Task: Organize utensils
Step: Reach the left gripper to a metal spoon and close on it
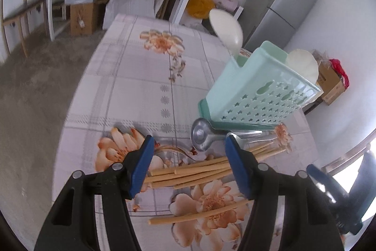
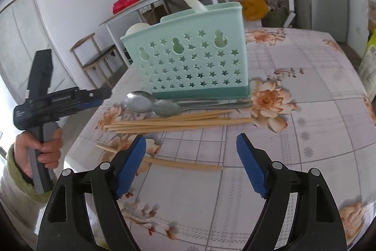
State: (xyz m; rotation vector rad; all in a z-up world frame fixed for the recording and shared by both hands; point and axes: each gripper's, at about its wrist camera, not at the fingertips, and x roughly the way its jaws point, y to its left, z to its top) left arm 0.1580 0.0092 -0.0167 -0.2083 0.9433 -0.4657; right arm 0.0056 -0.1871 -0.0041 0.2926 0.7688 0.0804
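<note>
While hovering above the flowered tablecloth (image 2: 305, 133), both released: left gripper (image 1: 189, 164) spread over the heap of pale wooden chopsticks (image 1: 199, 171), right gripper (image 2: 190, 164) spread, empty, above one stray chopstick (image 2: 183, 164). At twelve o'clock, mint-green star-pierced plastic caddy (image 2: 188, 62) holding white plastic spoons (image 1: 226, 31); two metal spoons (image 2: 150, 104) along its base.

Ahead of the right gripper (image 2: 190, 164) stands the utensil holder (image 2: 188, 62) on the table (image 2: 305, 133), with two metal spoons (image 2: 150, 104) lying just before its base and a bundle of chopsticks (image 2: 178, 122) nearer still. One lone chopstick (image 2: 183, 165) lies between the parted fingers, below them. The left gripper (image 2: 70, 95) is off to the left.
</note>
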